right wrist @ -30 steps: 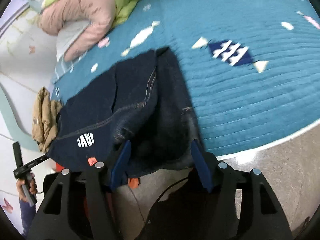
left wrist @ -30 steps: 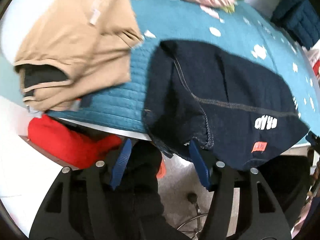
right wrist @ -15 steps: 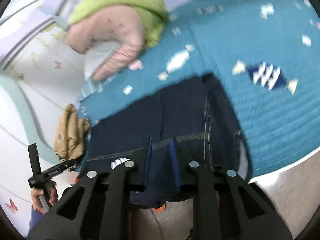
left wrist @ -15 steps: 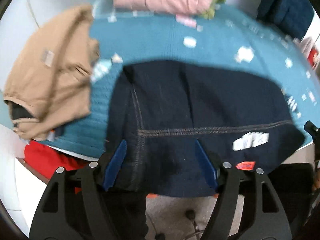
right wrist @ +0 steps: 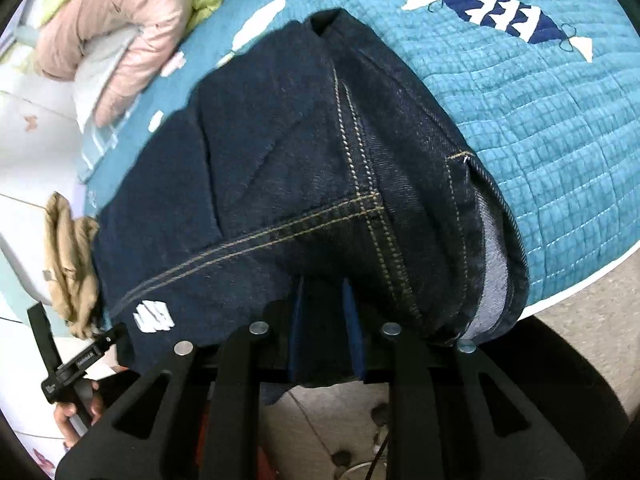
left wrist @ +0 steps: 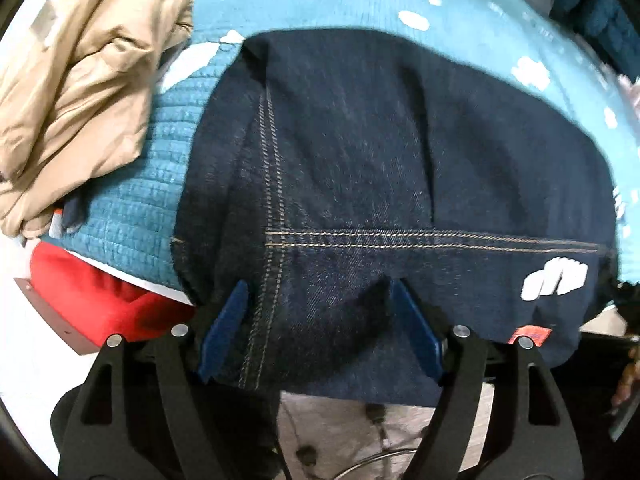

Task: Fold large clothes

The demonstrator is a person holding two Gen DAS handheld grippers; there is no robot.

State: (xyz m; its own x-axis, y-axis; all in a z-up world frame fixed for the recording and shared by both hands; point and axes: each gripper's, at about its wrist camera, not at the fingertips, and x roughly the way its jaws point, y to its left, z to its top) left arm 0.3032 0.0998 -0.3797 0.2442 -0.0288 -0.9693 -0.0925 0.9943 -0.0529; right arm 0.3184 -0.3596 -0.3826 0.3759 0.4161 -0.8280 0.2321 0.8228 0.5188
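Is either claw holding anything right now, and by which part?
The right claw pinches the dark blue denim jeans at their near hanging edge. The left claw, jaws opening, straddles that edge without gripping.

right tongs now pinching jeans, left tongs opening, lower

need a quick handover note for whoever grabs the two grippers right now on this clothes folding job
Right gripper: shut on the near hem of the dark denim garment.
Left gripper: jaws opening, straddling the same hem, no grip.
The denim lies folded on the teal quilt, near edge hanging over. A folded tan garment sits beside it.
Left: grip with the left, then make the next fold.
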